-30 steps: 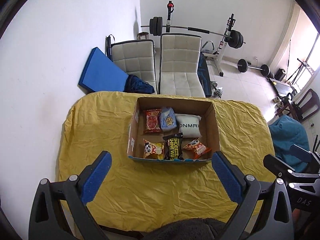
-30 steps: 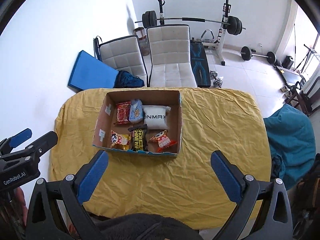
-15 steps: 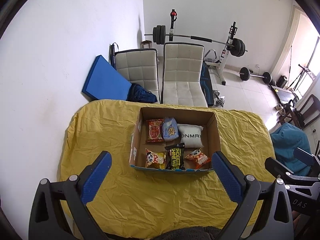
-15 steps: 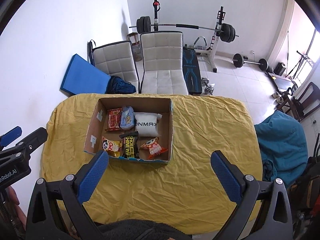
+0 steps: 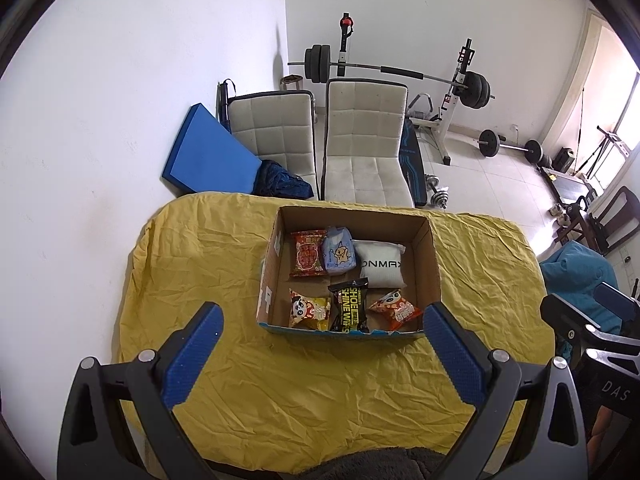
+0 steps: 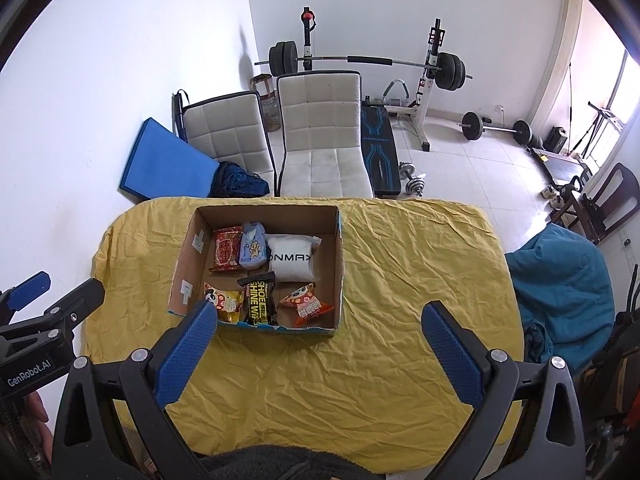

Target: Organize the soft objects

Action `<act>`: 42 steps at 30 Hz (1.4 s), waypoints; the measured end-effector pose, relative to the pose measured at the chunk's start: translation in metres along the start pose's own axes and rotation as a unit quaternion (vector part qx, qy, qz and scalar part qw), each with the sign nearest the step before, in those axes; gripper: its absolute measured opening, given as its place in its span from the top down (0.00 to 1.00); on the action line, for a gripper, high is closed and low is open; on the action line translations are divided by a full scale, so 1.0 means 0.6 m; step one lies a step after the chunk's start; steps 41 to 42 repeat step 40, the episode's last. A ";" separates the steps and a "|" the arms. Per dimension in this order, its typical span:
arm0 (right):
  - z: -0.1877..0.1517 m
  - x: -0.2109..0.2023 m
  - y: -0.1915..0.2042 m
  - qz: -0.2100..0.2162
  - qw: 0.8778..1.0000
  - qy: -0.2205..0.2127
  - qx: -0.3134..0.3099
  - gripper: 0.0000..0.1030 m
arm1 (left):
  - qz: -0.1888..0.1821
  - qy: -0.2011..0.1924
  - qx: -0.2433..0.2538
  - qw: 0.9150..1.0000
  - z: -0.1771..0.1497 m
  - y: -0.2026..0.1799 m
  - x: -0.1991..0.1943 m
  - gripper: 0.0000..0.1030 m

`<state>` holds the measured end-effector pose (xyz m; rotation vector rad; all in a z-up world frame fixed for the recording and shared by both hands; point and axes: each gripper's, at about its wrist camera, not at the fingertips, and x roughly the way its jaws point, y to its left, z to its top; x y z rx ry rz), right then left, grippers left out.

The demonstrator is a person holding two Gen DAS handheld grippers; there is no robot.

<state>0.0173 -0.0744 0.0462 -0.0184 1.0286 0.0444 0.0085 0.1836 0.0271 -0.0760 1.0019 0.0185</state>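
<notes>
An open cardboard box stands on the yellow-covered table. Inside lie a red snack pack, a blue tissue pack, a white pouch, a yellow panda pack, a black wipes pack and an orange panda pack. My left gripper is open and empty, held high above the table's near side. My right gripper is open and empty too, beside it.
Two white chairs stand behind the table, with a blue mat against the wall. A barbell rack stands further back. A teal beanbag sits right of the table. A dark cloth lies at the near edge.
Both grippers have pulled back and up from the table, so the box looks smaller and further away. Both stay open and empty. The box contents have not moved.
</notes>
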 end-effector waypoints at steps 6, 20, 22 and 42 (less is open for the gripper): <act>-0.001 -0.003 0.006 0.001 1.000 0.002 0.001 0.00 | -0.004 0.004 -0.005 1.000 -0.006 0.001 0.002 0.00; -0.001 -0.005 0.006 -0.003 1.000 0.001 0.001 0.00 | -0.003 0.006 -0.010 1.000 -0.013 -0.002 0.005 0.00; -0.004 -0.002 0.004 -0.004 1.000 0.004 0.001 0.00 | -0.004 0.009 -0.012 1.000 -0.016 -0.001 0.006 0.00; -0.011 0.012 0.003 -0.005 1.000 0.018 0.003 0.00 | -0.002 0.027 -0.008 1.000 -0.033 -0.004 0.022 0.00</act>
